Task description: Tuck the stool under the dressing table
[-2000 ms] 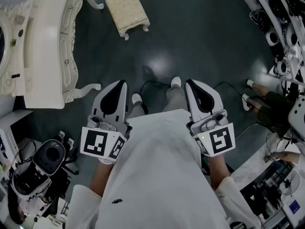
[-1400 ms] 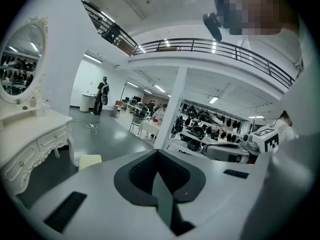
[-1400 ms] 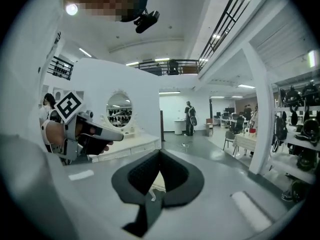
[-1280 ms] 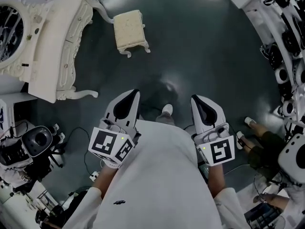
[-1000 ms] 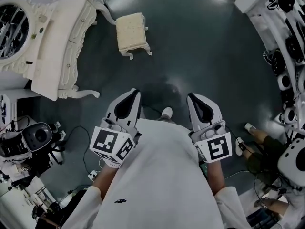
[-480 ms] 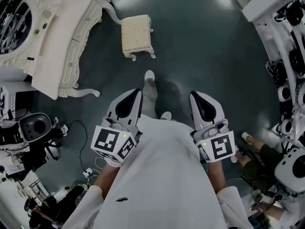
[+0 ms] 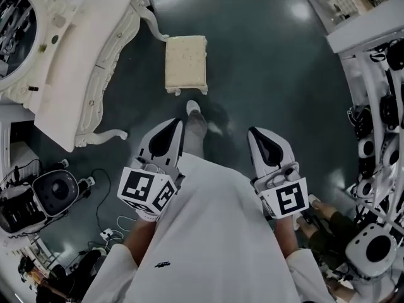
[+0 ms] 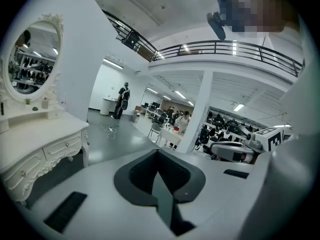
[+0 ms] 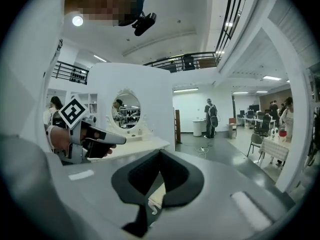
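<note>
The cream cushioned stool (image 7: 186, 64) stands on the dark floor, out in front of the white dressing table (image 7: 82, 62) at the left. One of my feet (image 7: 192, 110) is just short of the stool. My left gripper (image 7: 175, 124) and right gripper (image 7: 254, 132) are held side by side at waist height, both shut and empty, well short of the stool. In the right gripper view a piece of the stool (image 9: 155, 199) shows below the shut jaws, with the table's oval mirror (image 9: 126, 109) beyond. The left gripper view shows the dressing table (image 8: 40, 144) at its left.
Camera gear and cables (image 7: 53, 194) lie on the floor at the lower left. White machines (image 7: 372, 163) line the right side, and another person's legs (image 7: 322, 216) show at the lower right. Dark floor lies open around the stool.
I have stepped forward, so the stool and dressing table sit closer and more centred below me. Both grippers stayed shut and level in front of my body.
</note>
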{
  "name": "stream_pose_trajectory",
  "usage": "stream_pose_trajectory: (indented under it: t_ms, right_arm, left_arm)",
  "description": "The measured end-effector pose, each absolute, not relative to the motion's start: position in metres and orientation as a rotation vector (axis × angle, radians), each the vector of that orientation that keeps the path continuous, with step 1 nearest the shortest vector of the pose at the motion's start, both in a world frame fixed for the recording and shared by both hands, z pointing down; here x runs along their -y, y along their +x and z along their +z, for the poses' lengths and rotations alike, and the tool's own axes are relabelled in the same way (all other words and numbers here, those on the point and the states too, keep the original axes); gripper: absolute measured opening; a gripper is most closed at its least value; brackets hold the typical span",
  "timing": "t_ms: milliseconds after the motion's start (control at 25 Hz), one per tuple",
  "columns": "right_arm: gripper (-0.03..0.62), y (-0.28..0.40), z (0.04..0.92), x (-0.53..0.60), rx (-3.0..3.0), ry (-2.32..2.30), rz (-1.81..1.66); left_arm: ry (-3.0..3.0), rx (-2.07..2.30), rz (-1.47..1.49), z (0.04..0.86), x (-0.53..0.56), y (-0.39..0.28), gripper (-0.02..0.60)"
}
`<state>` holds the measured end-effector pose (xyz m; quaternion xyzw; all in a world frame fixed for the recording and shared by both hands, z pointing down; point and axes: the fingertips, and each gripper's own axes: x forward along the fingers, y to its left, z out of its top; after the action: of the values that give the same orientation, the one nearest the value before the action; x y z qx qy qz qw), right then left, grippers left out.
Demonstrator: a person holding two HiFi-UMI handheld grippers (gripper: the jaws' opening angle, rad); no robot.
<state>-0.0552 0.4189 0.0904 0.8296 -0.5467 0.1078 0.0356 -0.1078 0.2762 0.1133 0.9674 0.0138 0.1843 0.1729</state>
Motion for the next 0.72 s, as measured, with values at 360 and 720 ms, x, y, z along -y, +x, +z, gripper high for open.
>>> stream_pose_trajectory:
  t_ms: [360, 720]
  right_arm:
    - [0.012, 0.056, 0.078, -0.287, 1.755, 2.478, 0.38]
    - [0.012, 0.118, 0.086, -0.201, 1.818, 2.354, 0.42]
  left_arm:
    - [2.699, 0.047, 0.513, 0.108, -0.145, -0.013, 0.009]
    - [2.635, 0.151, 0.496, 0.12, -0.065, 0.031, 0.009]
